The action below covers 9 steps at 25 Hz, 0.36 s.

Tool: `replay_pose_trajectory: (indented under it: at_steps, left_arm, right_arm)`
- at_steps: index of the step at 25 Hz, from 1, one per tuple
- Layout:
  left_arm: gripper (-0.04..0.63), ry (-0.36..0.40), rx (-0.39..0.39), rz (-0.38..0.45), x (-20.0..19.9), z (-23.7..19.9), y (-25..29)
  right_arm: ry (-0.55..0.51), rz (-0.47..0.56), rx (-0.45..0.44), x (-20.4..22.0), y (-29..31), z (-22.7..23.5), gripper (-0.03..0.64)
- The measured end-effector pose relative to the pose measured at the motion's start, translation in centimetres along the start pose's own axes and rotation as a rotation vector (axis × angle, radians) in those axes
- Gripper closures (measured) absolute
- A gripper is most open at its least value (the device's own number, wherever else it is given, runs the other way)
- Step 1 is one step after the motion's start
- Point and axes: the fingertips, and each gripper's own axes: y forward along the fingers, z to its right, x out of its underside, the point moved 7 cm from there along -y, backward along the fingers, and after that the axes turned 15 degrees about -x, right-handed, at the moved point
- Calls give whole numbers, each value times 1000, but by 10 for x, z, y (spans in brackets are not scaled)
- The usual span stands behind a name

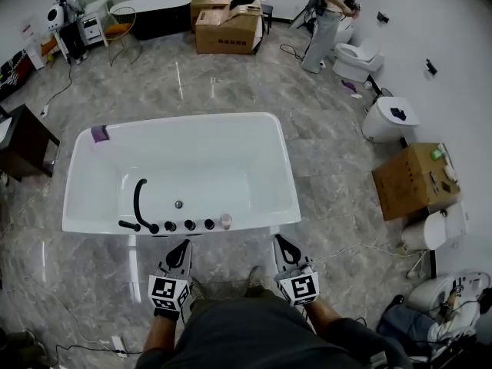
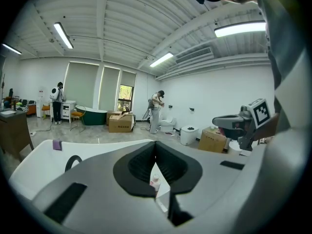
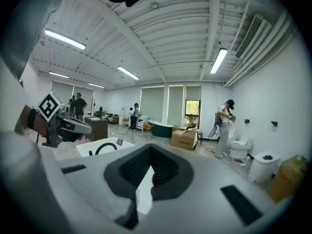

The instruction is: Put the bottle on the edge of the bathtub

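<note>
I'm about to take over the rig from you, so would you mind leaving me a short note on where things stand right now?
Left gripper: jaws together, holding nothing, just short of the tub's near side.
Right gripper: the same.
Bottle: upright on the near rim of the bathtub, just right of the row of black knobs.
Done: the bottle appears to be on the edge already.
Left: probably nothing; perhaps check that it stands steady.
</note>
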Motion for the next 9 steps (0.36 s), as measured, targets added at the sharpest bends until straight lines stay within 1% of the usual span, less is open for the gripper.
replay_pose_trajectory:
  at_steps: [9]
  left_arm:
    - [595, 10, 2, 7, 2, 4, -22]
  right_arm:
    - [-2, 18, -8, -4, -14, -14, 617]
